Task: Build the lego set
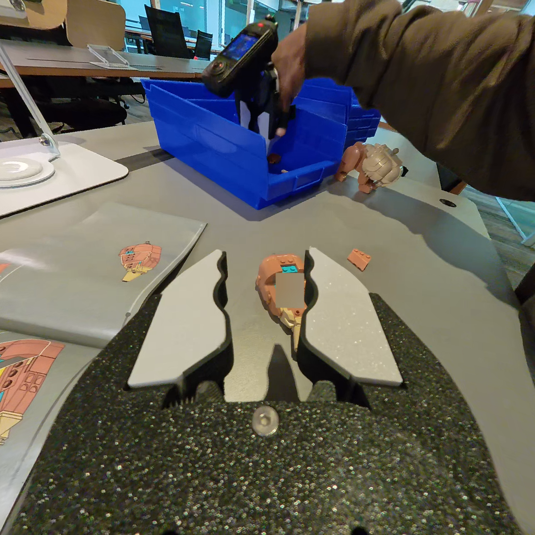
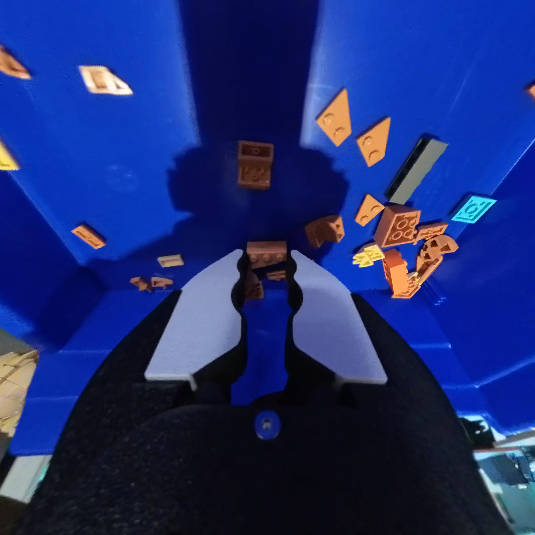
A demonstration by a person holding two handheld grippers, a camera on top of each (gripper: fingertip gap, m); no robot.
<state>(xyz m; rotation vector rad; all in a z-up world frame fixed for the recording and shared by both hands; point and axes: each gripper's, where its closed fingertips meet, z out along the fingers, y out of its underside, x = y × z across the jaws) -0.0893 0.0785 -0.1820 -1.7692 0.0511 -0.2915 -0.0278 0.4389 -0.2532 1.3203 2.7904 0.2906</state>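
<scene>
Here, left wrist view: left gripper [image 1: 265,278] low over the grey table [image 1: 405,260], fingers spread, partly built brown model [image 1: 282,289] lying between them against the right finger; loose brown brick [image 1: 359,258] just beside; blue bin [image 1: 231,150] beyond. Right wrist view: right gripper [image 2: 266,257] down inside the blue bin [image 2: 115,173], fingertips clamped on a brown studded brick [image 2: 267,254], other loose pieces [image 2: 398,225] scattered around.
</scene>
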